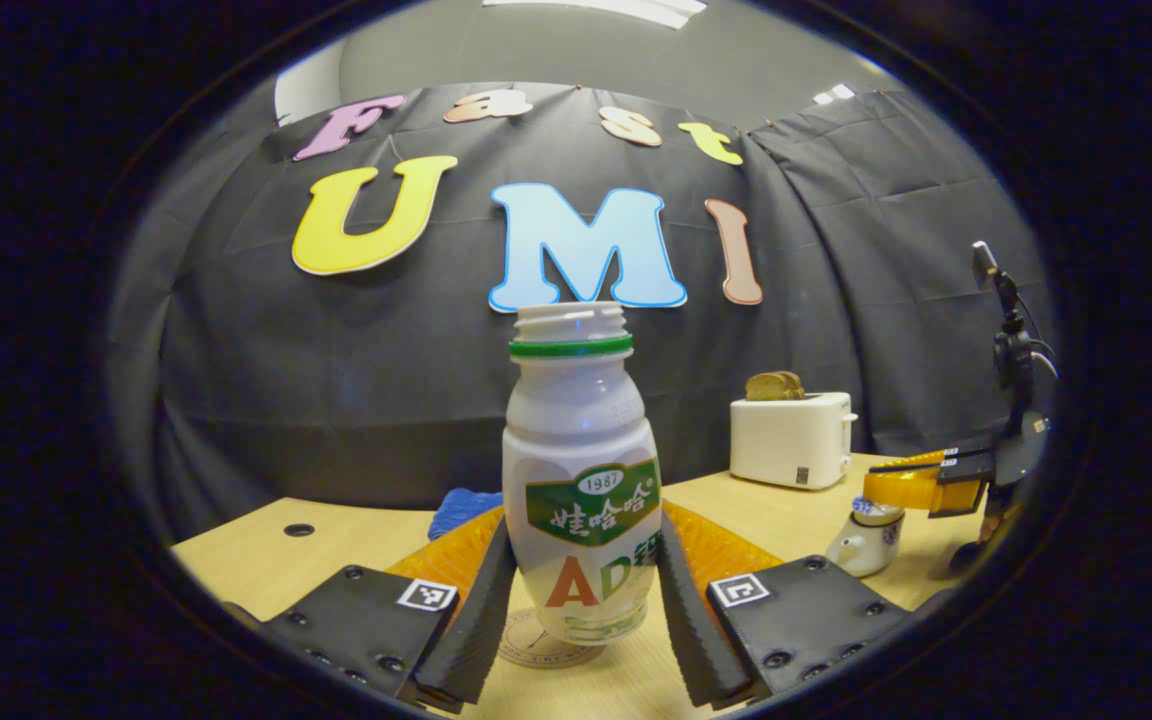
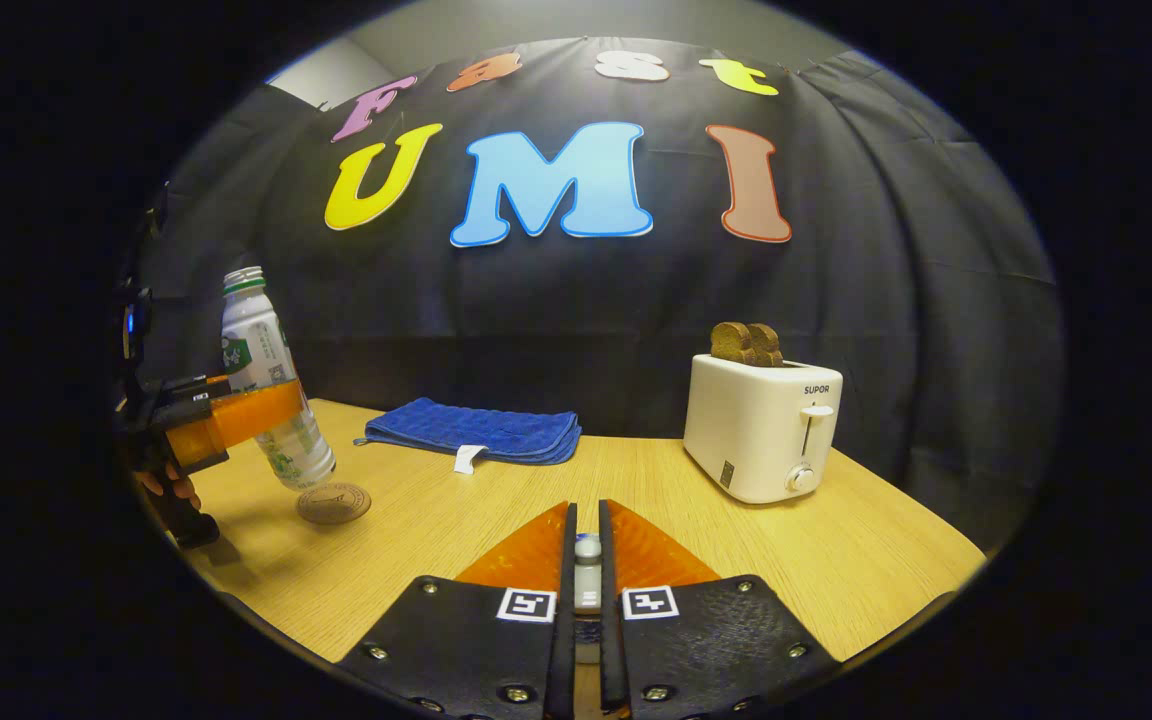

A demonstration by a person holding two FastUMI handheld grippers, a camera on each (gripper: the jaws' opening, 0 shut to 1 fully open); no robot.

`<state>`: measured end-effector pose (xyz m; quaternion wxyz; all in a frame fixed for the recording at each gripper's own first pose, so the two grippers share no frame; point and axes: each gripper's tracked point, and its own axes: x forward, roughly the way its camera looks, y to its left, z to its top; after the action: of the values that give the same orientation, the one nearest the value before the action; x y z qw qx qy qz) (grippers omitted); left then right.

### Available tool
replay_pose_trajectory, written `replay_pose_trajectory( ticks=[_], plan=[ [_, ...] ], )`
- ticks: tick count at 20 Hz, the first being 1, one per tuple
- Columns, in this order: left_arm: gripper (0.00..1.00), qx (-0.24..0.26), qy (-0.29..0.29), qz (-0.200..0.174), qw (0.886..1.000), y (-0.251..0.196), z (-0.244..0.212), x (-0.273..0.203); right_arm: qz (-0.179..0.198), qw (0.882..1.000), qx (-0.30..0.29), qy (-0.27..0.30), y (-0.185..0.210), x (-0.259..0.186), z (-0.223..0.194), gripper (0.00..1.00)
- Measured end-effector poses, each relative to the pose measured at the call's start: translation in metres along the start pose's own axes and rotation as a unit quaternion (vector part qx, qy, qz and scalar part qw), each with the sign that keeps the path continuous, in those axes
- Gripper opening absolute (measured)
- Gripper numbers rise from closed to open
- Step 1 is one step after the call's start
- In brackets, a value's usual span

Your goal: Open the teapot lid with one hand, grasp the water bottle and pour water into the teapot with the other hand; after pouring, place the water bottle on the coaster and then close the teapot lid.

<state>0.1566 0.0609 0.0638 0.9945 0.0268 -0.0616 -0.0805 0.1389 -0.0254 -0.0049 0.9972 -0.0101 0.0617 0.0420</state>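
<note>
A: Left gripper [image 1: 581, 610] entry. The water bottle [image 1: 581, 480] is clamped between both fingers; cap off, neck open. Its base is seen just above the round coaster [image 1: 546, 645], whose far half is hidden behind the bottle. Contact between base and coaster cannot be judged.

B: Confirmed from the right gripper view: the bottle [image 2: 271, 400] is tilted, at 9 o'clock of the frame, with the coaster [image 2: 333, 502] just below its base. The holding hand [image 2: 168, 485] is mostly cut off at the edge.

A: Right gripper [image 2: 587, 560]?

B: Fingers nearly closed on a small knobbed object, taken to be the teapot lid [image 2: 587, 572]; most of it is hidden between the fingers.

A: Teapot [image 1: 866, 540] is noted at 4 o'clock in the left gripper view, partly covered by the right gripper. Toaster [image 2: 761, 425] with bread, and a folded blue cloth [image 2: 476, 430], are on the table [image 2: 786, 560].
</note>
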Motion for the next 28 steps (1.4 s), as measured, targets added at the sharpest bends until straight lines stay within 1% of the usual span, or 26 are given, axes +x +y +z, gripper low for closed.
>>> replay_pose_trajectory(
  ticks=[2,5,6,8,9,10,11,12,13,14,15,17,19,20,21,22,23,26,27,28],
  plan=[
    [0.82,-0.017,0.009,0.007,1.0,0.003,-0.007,0.001,0.003,1.0,0.007,0.008,-0.001,0.001,-0.009,0.1],
    [0.82,-0.02,0.013,0.016,1.0,0.006,-0.011,0.003,0.006,1.0,0.003,0.009,-0.002,0.003,-0.013,0.1],
    [0.72,-0.021,0.012,0.021,0.999,0.01,-0.012,0.003,0.006,1.0,0.003,0.007,-0.002,0.003,-0.014,0.1],
    [0.82,-0.028,0.013,0.033,0.999,0.018,-0.011,0.003,0.008,1.0,0.005,0.003,-0.001,0.0,-0.01,0.13],
    [0.82,-0.038,0.016,0.039,0.998,0.025,-0.01,0.004,0.019,1.0,0.011,-0.013,0.004,-0.003,-0.002,0.23],
    [0.82,-0.045,0.015,0.041,0.998,0.028,-0.007,0.007,0.022,0.999,0.013,-0.03,0.005,-0.011,0.009,0.34],
    [0.82,-0.05,0.015,0.041,0.998,0.031,-0.006,0.009,0.016,0.999,0.01,-0.049,0.002,-0.018,0.02,0.53],
    [0.79,-0.053,0.017,0.044,0.997,0.039,-0.005,0.015,0.01,0.997,0.003,-0.076,0.002,-0.029,0.034,0.6],
    [0.75,-0.055,0.022,0.044,0.997,0.041,-0.008,0.021,0.009,0.996,-0.004,-0.087,0.003,-0.033,0.04,0.66],
    [0.72,-0.053,0.039,0.044,0.997,0.041,-0.015,0.026,0.009,0.995,-0.012,-0.094,0.004,-0.035,0.043,0.66],
    [0.82,-0.047,0.059,0.047,0.996,0.043,-0.027,0.031,0.009,0.995,-0.017,-0.098,0.006,-0.036,0.045,0.66],
    [0.81,-0.032,0.087,0.052,0.994,0.047,-0.043,0.037,0.013,0.995,-0.024,-0.098,0.01,-0.037,0.045,0.66],
    [0.79,-0.032,0.112,0.048,0.992,0.044,-0.064,0.038,0.019,0.995,-0.029,-0.091,0.014,-0.035,0.04,0.65],
    [0.78,-0.019,0.12,0.054,0.991,0.046,-0.071,0.038,0.023,0.995,-0.03,-0.087,0.017,-0.035,0.039,0.66],
    [0.77,-0.011,0.125,0.056,0.991,0.048,-0.073,0.04,0.026,0.996,-0.03,-0.085,0.019,-0.034,0.037,0.66],
    [0.77,-0.013,0.121,0.054,0.991,0.048,-0.071,0.039,0.027,0.996,-0.032,-0.084,0.02,-0.034,0.036,0.66],
    [0.82,-0.019,0.12,0.05,0.991,0.046,-0.07,0.041,0.027,0.996,-0.034,-0.082,0.021,-0.033,0.036,0.66],
    [0.82,-0.022,0.122,0.044,0.991,0.043,-0.072,0.041,0.029,0.996,-0.034,-0.08,0.022,-0.033,0.033,0.66],
    [0.72,-0.019,0.123,0.042,0.991,0.042,-0.072,0.042,0.03,0.996,-0.033,-0.079,0.023,-0.032,0.033,0.66],
    [0.75,-0.017,0.124,0.043,0.991,0.042,-0.073,0.043,0.032,0.996,-0.032,-0.078,0.024,-0.032,0.032,0.66]
  ],
)
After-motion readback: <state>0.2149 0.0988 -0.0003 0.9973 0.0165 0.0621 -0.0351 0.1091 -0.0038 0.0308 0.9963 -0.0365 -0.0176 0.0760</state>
